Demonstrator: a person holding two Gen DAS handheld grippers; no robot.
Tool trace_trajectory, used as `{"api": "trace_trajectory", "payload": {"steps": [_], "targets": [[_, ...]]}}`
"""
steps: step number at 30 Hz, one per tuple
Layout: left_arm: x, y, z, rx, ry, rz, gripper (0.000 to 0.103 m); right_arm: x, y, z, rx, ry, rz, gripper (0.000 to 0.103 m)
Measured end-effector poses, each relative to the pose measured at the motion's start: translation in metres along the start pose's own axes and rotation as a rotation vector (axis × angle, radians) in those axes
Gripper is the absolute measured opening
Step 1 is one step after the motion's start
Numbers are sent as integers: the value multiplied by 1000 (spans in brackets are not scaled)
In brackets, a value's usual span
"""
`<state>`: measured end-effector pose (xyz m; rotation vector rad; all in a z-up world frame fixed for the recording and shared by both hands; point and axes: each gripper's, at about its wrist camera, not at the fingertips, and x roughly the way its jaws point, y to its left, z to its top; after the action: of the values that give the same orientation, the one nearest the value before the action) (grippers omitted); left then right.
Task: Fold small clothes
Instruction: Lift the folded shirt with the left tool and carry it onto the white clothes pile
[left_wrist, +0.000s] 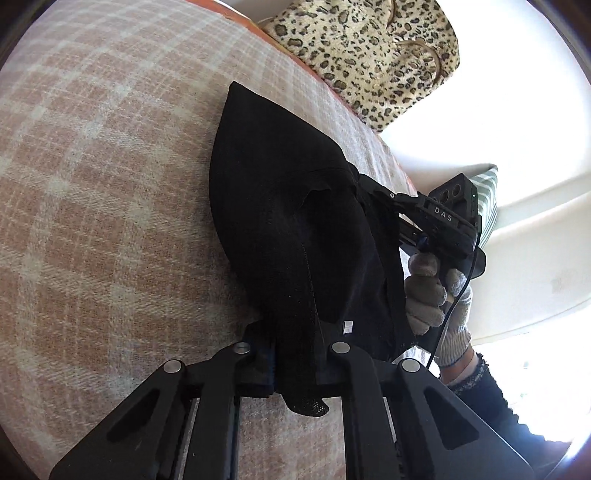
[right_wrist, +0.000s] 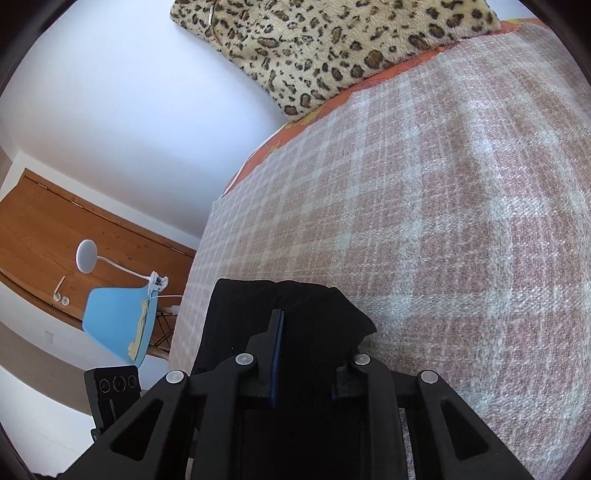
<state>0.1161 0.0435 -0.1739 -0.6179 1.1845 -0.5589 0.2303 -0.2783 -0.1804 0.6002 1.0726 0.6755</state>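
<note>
A small black garment (left_wrist: 291, 221) lies partly lifted over the pink checked blanket (left_wrist: 110, 184). My left gripper (left_wrist: 295, 354) is shut on its near edge, with cloth bunched between the fingers. My right gripper (left_wrist: 380, 195) shows in the left wrist view at the garment's right edge, held by a gloved hand, its tips buried in the cloth. In the right wrist view the garment (right_wrist: 295, 306) drapes across the right gripper (right_wrist: 306, 343); one finger (right_wrist: 275, 332) shows and the other is covered by cloth. The jaws stand apart there.
A leopard-print cushion (left_wrist: 369, 48) (right_wrist: 332, 40) lies at the far edge of the bed. An orange sheet edge (right_wrist: 332, 107) borders the blanket. A blue chair (right_wrist: 118, 325), a white lamp (right_wrist: 86, 254) and a wooden door stand beyond the bed's left side.
</note>
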Motion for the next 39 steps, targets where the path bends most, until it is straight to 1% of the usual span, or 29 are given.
{"api": "trace_trajectory", "payload": {"steps": [4, 7, 11, 16, 20, 24, 29, 33, 39], "targets": [[-10, -3, -6, 47, -31, 32, 8, -13, 0, 3, 16, -55, -19, 9], [-15, -7, -6, 64, -52, 34, 8, -23, 10, 6, 1, -90, -19, 7], [-18, -18, -5, 95, -61, 20, 8, -27, 33, 4, -69, -99, -53, 7], [-24, -37, 0, 126, -82, 2, 8, -39, 50, 3, -108, -111, -51, 7], [-21, -61, 2, 184, -90, -7, 8, -58, 58, 3, -131, -144, -54, 7], [-4, -86, 0, 237, -77, -33, 8, -82, 60, 5, -160, -157, -81, 7], [26, -122, -4, 311, -49, -72, 8, -130, 56, 16, -180, -201, -118, 7], [52, -155, -5, 366, -25, -104, 8, -173, 45, 24, -180, -243, -157, 7], [85, -211, -5, 474, -12, -145, 8, -230, 17, 26, -161, -300, -223, 7]]}}
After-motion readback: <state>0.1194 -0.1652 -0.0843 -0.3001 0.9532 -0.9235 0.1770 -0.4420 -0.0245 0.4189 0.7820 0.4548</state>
